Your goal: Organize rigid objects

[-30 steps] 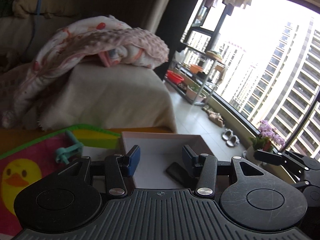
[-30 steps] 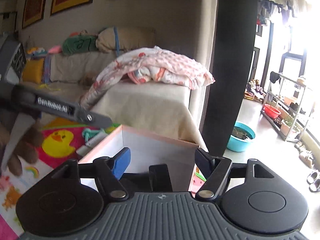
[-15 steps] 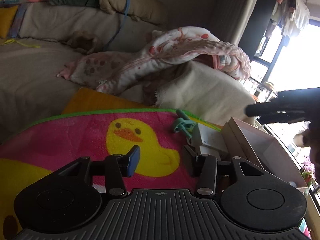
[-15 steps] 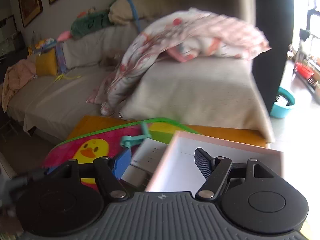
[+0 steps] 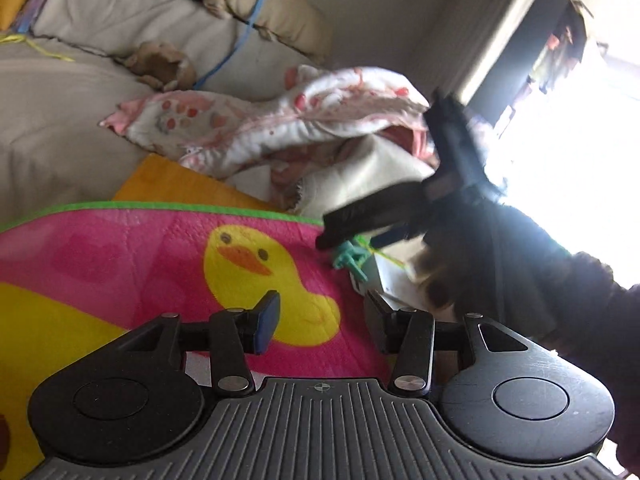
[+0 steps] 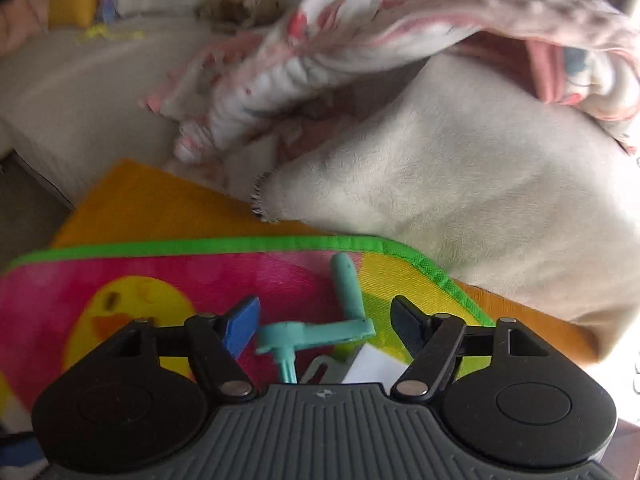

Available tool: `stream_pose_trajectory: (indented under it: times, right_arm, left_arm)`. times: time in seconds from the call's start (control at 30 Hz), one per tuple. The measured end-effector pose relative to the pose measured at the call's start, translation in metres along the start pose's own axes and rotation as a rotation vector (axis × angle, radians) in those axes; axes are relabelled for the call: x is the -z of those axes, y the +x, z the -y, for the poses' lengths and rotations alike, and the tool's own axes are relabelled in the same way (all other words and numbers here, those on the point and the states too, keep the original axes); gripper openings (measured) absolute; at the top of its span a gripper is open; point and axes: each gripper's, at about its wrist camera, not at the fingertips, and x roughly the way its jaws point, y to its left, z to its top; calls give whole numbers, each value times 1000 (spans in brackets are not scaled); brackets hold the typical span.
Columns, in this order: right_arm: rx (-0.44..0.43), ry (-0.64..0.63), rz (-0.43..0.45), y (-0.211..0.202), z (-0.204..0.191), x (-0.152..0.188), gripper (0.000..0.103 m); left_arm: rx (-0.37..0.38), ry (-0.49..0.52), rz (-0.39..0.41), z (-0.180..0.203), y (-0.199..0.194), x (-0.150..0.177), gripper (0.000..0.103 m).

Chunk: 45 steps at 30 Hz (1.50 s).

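A teal plastic crank-shaped piece (image 6: 320, 330) lies on the pink and yellow duck mat (image 6: 168, 280), right between the open fingers of my right gripper (image 6: 324, 322). It also shows in the left wrist view (image 5: 350, 260), partly under the right gripper (image 5: 372, 220), which hovers just over it. A white flat object (image 6: 372, 368) lies beside the teal piece. My left gripper (image 5: 320, 316) is open and empty, low over the yellow duck print (image 5: 256, 276). The box from the earlier frames is out of view.
A beige sofa (image 5: 60, 100) with a pink-spotted blanket (image 5: 280, 128) runs behind the mat. A cream cover (image 6: 460, 184) hangs down beside the mat's green edge (image 6: 240, 244). An orange surface (image 6: 140, 196) lies under the mat. A bright window is at the right.
Both grippers have swung left, away from the box, to the duck mat. My right gripper has dropped down over the teal piece, which now sits between its open fingers.
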Motion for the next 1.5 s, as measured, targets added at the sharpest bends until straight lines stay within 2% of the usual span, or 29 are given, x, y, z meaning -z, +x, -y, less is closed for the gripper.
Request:
stream_pose_trajectory:
  times: [0.07, 0.1, 0.13, 0.17, 0.2, 0.33, 0.47, 0.53, 0.77, 0.83, 0.87, 0.9, 0.93, 0.97, 1.03, 1.13, 1.2, 1.23, 1.27, 1.37, 1.43, 1.5]
  right_arm:
    - [-5, -4, -41, 11, 1, -3, 73]
    - [-16, 2, -43, 12, 2, -4, 66]
    - [-32, -2, -42, 11, 4, -5, 59]
    - [-35, -14, -52, 10, 5, -6, 44]
    - [-30, -18, -68, 8, 6, -6, 33]
    - [-98, 63, -118, 0, 20, 3, 32]
    - [-173, 126, -147, -9, 18, 27, 32]
    - [-174, 94, -123, -22, 7, 45, 32]
    - [-373, 68, -156, -76, -6, 121, 31]
    - [-364, 4, -90, -101, -10, 147, 33]
    - [-331, -46, -28, -116, -12, 160, 40]
    - [-285, -106, 41, -132, -15, 173, 49]
    - [-236, -159, 111, -145, -15, 187, 73]
    - [-192, -194, 174, -155, -16, 201, 84]
    - [-156, -250, 246, -166, -16, 223, 84]
    - [-121, -273, 240, -167, -15, 238, 84]
    - [-97, -284, 283, -167, -16, 248, 83]
    - [-91, -278, 270, -166, -16, 253, 80]
    - [-111, -257, 249, -163, -13, 254, 72]
    - [-203, -179, 265, -177, 6, 264, 72]
    - [-169, -136, 312, -187, 22, 273, 74]
    - [-80, -73, 394, -202, 46, 284, 80]
  left_arm:
    - [-3, -11, 10, -2, -2, -1, 51]
    - [-5, -17, 13, -4, -3, -2, 51]
    - [-5, -22, 15, -5, -3, -2, 51]
    - [-5, -25, 14, -5, -3, -2, 51]
    - [-3, -26, 12, -6, -3, -3, 51]
    - [-10, -13, 16, -5, -3, -3, 51]
    - [-30, 4, 11, -2, -4, -3, 51]
    - [-30, 17, -21, -1, -4, -4, 51]
    - [67, 90, -145, 12, -10, 6, 51]
    - [100, 96, -180, 16, -14, 14, 51]
    - [111, 105, -195, 19, -17, 19, 51]
    - [118, 115, -209, 22, -20, 23, 51]
    - [122, 127, -223, 26, -22, 29, 51]
    - [122, 136, -236, 30, -24, 34, 51]
    - [119, 138, -242, 35, -30, 42, 51]
    - [102, 129, -237, 40, -43, 46, 51]
    - [65, 141, -217, 43, -55, 46, 51]
    - [43, 150, -205, 45, -62, 46, 51]
    - [25, 159, -196, 47, -69, 45, 51]
    - [3, 171, -179, 50, -87, 43, 51]
    - [-3, 178, -180, 52, -94, 45, 51]
    - [-14, 178, -190, 54, -94, 50, 51]
